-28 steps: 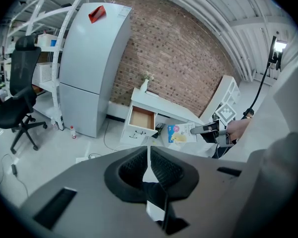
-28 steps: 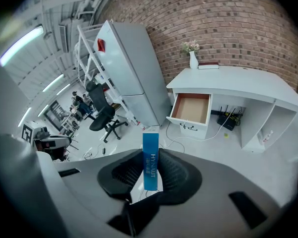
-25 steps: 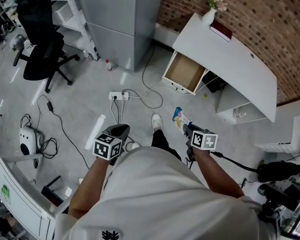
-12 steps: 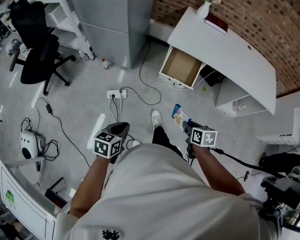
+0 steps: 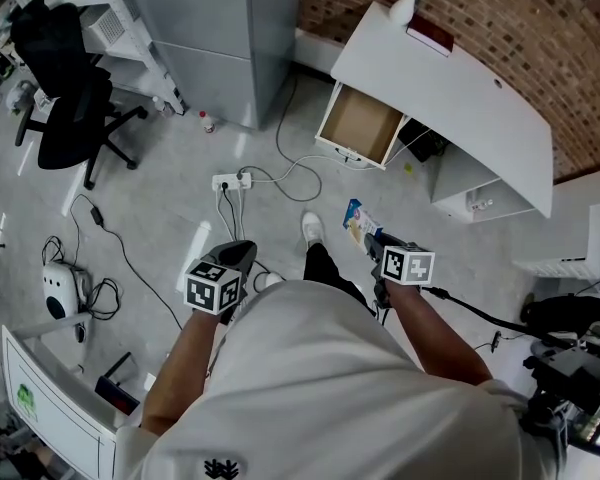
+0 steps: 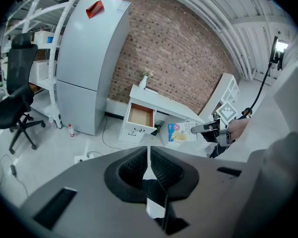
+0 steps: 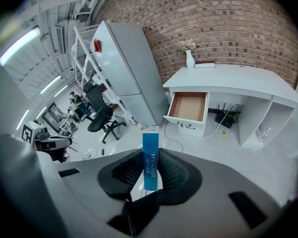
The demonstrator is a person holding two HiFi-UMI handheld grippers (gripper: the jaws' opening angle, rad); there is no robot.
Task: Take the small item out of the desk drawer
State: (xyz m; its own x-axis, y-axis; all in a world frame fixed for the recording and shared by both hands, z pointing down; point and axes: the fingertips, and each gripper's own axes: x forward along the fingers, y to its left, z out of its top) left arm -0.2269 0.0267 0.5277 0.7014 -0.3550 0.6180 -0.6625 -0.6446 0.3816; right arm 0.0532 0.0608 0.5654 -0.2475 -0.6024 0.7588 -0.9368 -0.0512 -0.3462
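Head view: a person in a white shirt (image 5: 310, 388) is seen from above on a grey floor (image 5: 160, 208), with a gripper held in each hand. The right gripper (image 5: 372, 240) is closed on a small blue-and-white printed cardboard box (image 5: 358, 223). That box is carried in the air above the floor, well apart from the open drawer (image 5: 360, 126) of the white curved-top desk (image 5: 450, 88). The drawer is pulled out toward the person, and its brown wooden bottom is exposed.

Along the right gripper's own view, the box is seen edge-on and upright, and its blue side is pinched between the two black ribbed pads (image 7: 171, 170). It rises above the jaw tips. The desk and its open drawer are seen farther off, straight beyond the box.

The left gripper (image 5: 240, 252) is held low at the person's left side. In the left gripper view its jaws are drawn nearly together, with only a thin slit between the pads and nothing gripped. The box is also seen there, out to the right in the other gripper.

A white vase of flowers (image 5: 404, 6) and a dark red book (image 5: 430, 36) are set on the far end of the desk, against the red brick wall (image 5: 540, 28). A tall grey refrigerator (image 5: 220, 28) is placed left of the desk. A black office chair (image 5: 65, 98) is seen farther left, and a white power strip (image 5: 231, 181) with cables is laid on the floor.
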